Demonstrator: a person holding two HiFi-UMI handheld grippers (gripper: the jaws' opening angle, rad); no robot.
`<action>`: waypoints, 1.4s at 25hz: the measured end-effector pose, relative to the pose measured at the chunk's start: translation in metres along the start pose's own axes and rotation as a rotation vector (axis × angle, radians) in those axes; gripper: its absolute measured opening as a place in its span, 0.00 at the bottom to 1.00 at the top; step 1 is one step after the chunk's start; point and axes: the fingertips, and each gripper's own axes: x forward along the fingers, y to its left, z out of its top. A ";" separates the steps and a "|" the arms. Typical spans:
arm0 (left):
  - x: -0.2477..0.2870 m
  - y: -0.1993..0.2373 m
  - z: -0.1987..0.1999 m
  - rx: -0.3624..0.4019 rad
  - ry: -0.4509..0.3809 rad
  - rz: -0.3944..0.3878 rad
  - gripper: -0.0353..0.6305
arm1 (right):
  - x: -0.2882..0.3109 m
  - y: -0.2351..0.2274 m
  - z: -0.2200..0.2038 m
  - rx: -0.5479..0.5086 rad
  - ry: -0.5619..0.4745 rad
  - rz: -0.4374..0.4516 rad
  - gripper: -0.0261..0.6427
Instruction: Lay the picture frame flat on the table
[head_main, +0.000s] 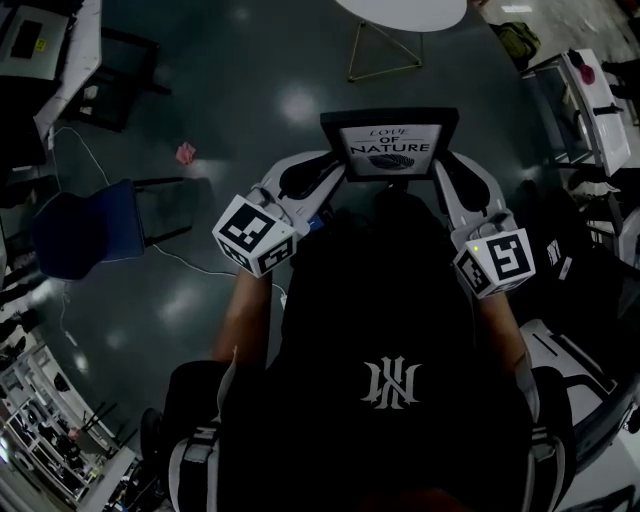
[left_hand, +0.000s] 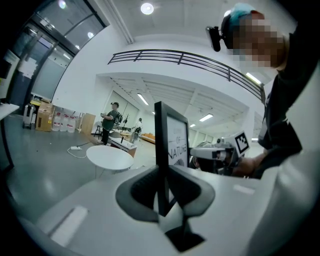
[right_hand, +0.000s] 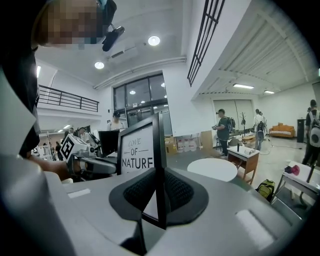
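One black picture frame, lettered "Love of Nature", is held in the air over the floor by two grippers. The left gripper is clamped on its left edge and the right gripper on its right edge. One round white table stands beyond, and one blue chair stands to the left.

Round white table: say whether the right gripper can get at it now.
Probably not yet: the right gripper is shut on the picture frame, shared with the left gripper, and the table stands farther ahead, apart from both.
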 end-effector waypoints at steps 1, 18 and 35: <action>0.016 0.003 0.003 -0.005 0.005 -0.006 0.13 | 0.004 -0.016 0.001 0.006 0.002 -0.002 0.11; 0.223 0.021 0.096 0.057 0.088 0.020 0.13 | 0.041 -0.235 0.059 0.087 -0.075 0.017 0.11; 0.332 -0.011 0.146 0.166 0.137 -0.031 0.13 | -0.001 -0.335 0.071 0.202 -0.159 -0.031 0.10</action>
